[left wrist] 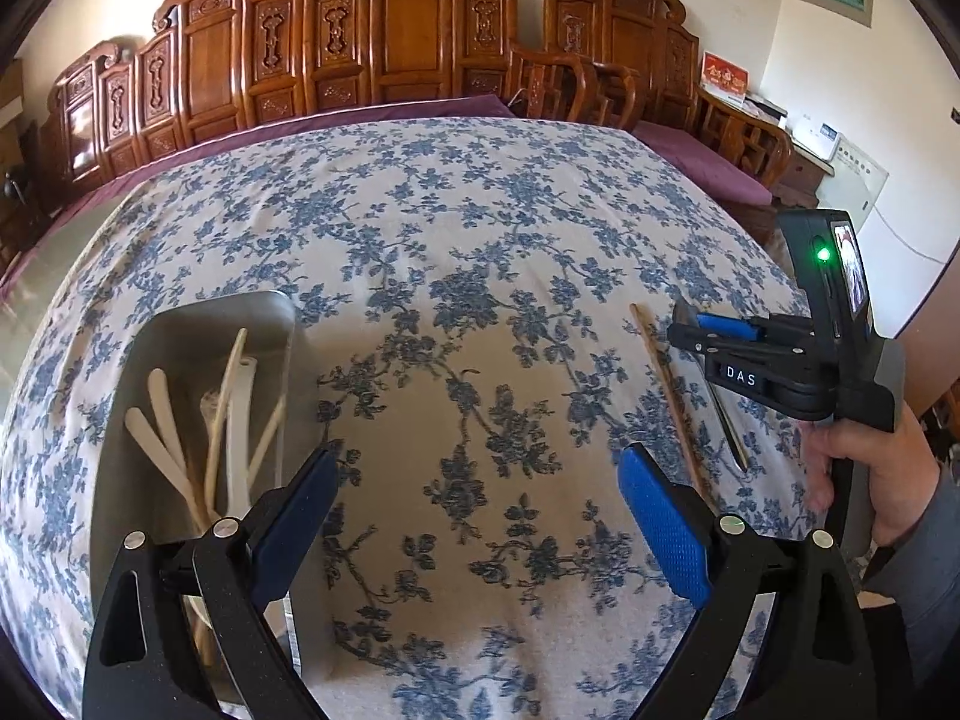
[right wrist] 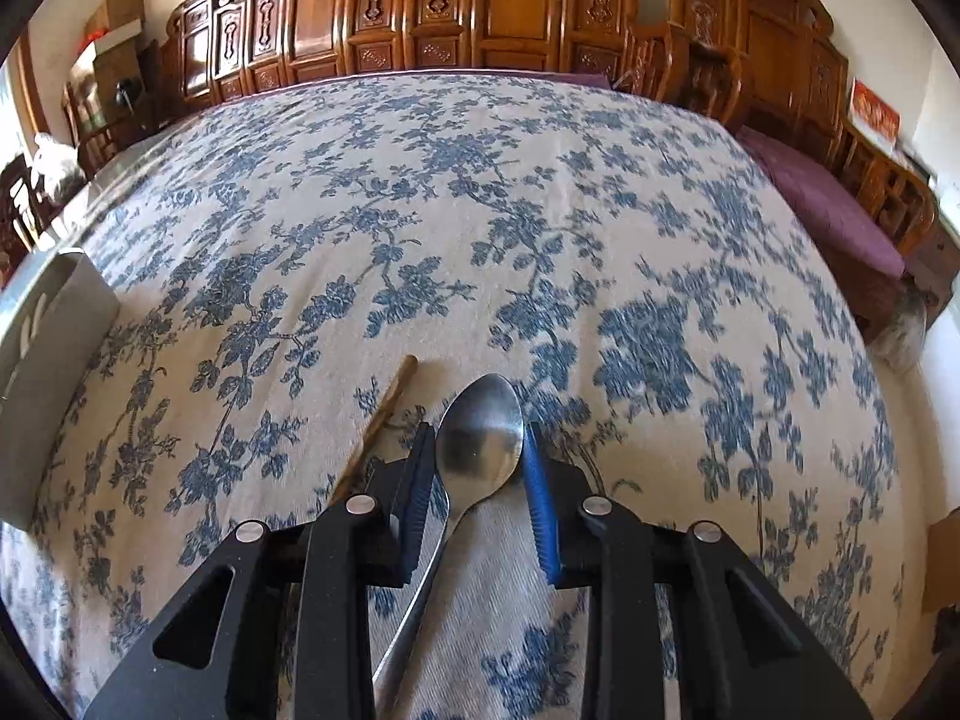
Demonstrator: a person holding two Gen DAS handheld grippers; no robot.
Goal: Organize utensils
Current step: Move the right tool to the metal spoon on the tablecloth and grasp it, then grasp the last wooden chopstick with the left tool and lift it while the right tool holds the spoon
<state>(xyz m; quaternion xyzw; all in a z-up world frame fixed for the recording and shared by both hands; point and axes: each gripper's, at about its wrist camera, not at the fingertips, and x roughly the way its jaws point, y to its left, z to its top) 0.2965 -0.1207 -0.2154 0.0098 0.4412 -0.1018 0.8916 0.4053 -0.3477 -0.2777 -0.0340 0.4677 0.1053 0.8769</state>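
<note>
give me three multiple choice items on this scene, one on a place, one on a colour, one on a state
1. Where does the metal tray sit in the left wrist view?
A. left side of the cloth
B. right edge, under the hand
C. on the wooden bench

2. What colour are the flowers on the tablecloth?
A. red
B. blue
C. green

3. How does the left gripper stand?
A. shut on a chopstick
B. shut on nothing
C. open, nothing between its pads

Key:
1. A, the tray holding pale utensils lies at the left, by the left finger.
2. B, blue blossoms on a pale ground fill both views.
3. C, its pads stand wide apart over bare cloth; the metal spoon lies between the right gripper's pads instead.
</note>
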